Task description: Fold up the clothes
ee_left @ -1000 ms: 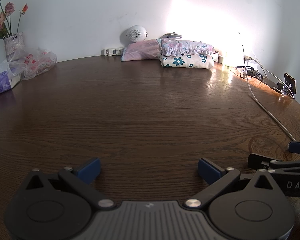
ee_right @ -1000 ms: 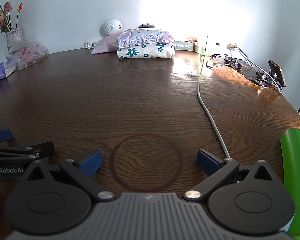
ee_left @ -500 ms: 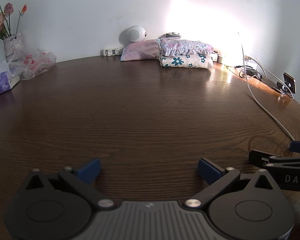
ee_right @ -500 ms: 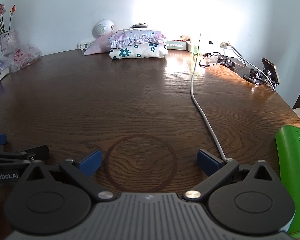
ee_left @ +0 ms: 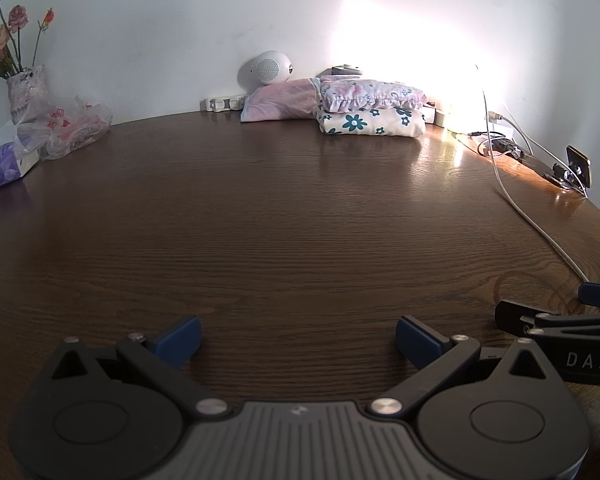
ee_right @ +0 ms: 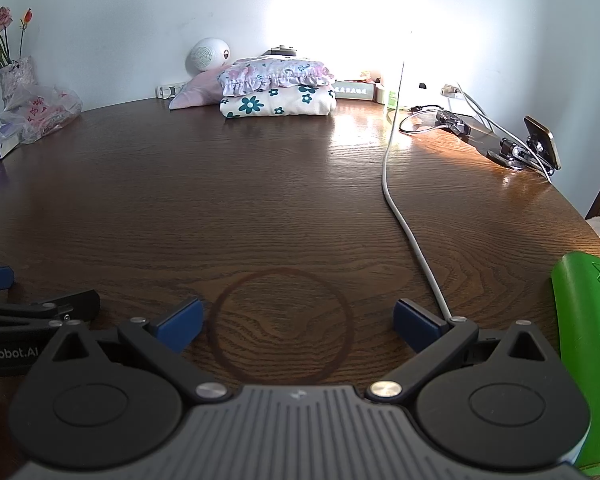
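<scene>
Two folded garments are stacked at the far side of the brown table (ee_left: pixel 292 208): a white cloth with teal flowers (ee_left: pixel 374 122) (ee_right: pixel 278 105) under a ruffled pale floral one (ee_left: pixel 372 94) (ee_right: pixel 274 73). A pink garment (ee_left: pixel 280 100) (ee_right: pixel 196 94) lies to their left. My left gripper (ee_left: pixel 298 340) hovers low over bare wood near the front edge, open and empty. My right gripper (ee_right: pixel 298 322) is open too, over a dark ring mark (ee_right: pixel 280 326), with nothing between its fingers. Each gripper shows at the edge of the other's view.
A white cable (ee_right: pixel 404 216) runs across the right part of the table toward chargers and a phone on a stand (ee_right: pixel 540 142). A green object (ee_right: pixel 584 360) lies at the front right. A flower vase (ee_left: pixel 26 90), a plastic bag (ee_left: pixel 74 126) and tissues (ee_left: pixel 4 164) sit far left. A white speaker (ee_left: pixel 268 68) stands by the wall.
The right wrist view shifted slightly left and back again; the clothes stack moved sideways in it. The left gripper barely moved. Both stayed open.
</scene>
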`<state>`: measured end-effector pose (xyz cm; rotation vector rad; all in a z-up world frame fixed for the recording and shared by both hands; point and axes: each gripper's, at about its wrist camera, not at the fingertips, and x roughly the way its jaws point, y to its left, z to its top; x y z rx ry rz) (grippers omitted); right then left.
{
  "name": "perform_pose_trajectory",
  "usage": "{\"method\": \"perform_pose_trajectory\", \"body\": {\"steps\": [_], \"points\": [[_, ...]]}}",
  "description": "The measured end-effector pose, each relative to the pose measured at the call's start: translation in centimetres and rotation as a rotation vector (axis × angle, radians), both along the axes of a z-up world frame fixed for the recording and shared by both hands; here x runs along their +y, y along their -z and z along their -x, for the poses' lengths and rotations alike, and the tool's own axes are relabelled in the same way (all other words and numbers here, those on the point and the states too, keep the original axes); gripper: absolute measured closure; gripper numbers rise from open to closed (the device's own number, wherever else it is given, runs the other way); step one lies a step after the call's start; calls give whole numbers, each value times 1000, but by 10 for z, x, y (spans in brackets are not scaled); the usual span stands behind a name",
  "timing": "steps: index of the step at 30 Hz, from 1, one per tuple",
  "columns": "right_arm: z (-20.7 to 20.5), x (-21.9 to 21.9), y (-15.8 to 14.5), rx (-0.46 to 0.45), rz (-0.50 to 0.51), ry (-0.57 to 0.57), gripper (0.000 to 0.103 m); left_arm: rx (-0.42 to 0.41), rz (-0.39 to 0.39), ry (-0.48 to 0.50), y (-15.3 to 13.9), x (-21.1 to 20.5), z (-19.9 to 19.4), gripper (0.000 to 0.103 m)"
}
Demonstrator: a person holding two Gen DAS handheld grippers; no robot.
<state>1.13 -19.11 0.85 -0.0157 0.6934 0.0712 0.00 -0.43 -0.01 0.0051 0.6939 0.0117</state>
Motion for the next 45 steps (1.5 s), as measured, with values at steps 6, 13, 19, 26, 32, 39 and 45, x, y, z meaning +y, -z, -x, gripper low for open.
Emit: {"method": "perform_pose_trajectory", "body": {"steps": [6, 13, 19, 26, 32, 39, 45], "points": [[1, -1, -1, 0, -6, -13, 1, 0, -1, -3, 0, -1, 1, 0], [1, -1, -1, 0, -6, -15, 1, 0, 0, -4, 0, -1, 1, 0], [1, -1, -1, 0, -6, -16, 1, 0, 0, -4, 0, -1, 1, 0], [1, -1, -1, 0, -7, -16, 1, 0, 0, -5, 0, -2, 1, 0], [1, -1, -1, 0, -7, -16, 1, 0, -1, -7, 0, -2, 1, 0], [1, -1, 0, 0, -7, -14, 1, 0, 0, -7, 0, -2, 1, 0], [2, -1, 0, 0, -7, -14, 1, 0, -1, -8, 0, -2, 1, 0]]}}
